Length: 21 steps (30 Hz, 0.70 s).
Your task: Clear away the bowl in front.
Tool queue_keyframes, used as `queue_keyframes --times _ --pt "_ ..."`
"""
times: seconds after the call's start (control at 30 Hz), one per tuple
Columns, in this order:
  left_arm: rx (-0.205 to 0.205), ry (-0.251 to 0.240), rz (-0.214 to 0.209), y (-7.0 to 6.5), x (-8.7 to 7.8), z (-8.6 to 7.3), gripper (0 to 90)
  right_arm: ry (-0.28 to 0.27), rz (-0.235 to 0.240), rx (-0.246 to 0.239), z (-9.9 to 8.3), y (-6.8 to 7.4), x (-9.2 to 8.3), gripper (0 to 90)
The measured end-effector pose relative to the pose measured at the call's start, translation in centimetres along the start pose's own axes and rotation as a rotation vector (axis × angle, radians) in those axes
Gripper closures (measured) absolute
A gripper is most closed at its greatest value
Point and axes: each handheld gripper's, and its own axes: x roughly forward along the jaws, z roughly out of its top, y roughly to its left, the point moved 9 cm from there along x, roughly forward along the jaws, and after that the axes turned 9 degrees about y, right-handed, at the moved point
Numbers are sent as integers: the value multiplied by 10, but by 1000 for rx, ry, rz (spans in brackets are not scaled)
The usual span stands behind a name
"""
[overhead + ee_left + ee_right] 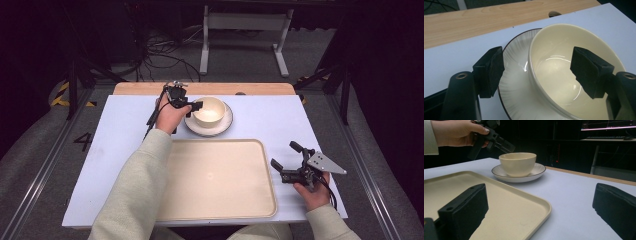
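Covering most of the bench (125, 150) is a pale lilac sheet, with a bare wood strip (140, 88) showing along the 12 o'clock edge. Grey carpet, cable tangles and a white desk frame (245, 30) are sitting beyond it; the room behind is lying dark, a monitor (607, 124) glowing at the back in the right gripper view.

Cream bowl (209, 111) is standing upright on a ribbed white saucer (222, 127) with a dark rim, at 12 o'clock from the beige tray (215, 180), apart from it. Bowl mouth is facing straight up; it's round, so no long axis to call.

Left tool (198, 105) is coming in from the bowl's 9 o'clock side, straddling the near rim: one pad outside over the saucer, one inside the bowl. Jaws are spread, pads not touching the wall.

Right tool (285, 162) is resting at 3 o'clock of the tray, jaws wide apart with nothing between them, pointing toward the bowl.
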Motion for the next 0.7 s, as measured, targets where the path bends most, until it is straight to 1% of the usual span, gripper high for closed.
queue_keyframes --times 0.03,0.07,0.27,0.3,0.43,0.53,0.57,0.6,0.7 --pt "-14 16 -8 1 2 -2 295 0 0 0 0 0 0 3" --pt "-34 24 -12 1 5 -3 319 0 0 -1 0 0 0 3" --pt "-83 64 -18 4 11 -9 385 0 -1 -1 0 0 0 3" --pt "-83 70 -19 5 12 -9 394 0 0 0 0 0 0 3" --pt "-106 95 -24 5 15 -12 443 -3 1 1 0 0 0 11" --pt "-113 115 -28 4 19 -14 502 -5 1 0 0 0 0 18" --pt "-110 130 -25 3 20 -15 511 -5 1 1 0 0 0 18" --pt "-105 134 -25 2 21 -15 519 -4 1 1 0 0 0 19" --pt "-131 136 -23 0 24 -14 573 -6 0 3 0 0 0 18"
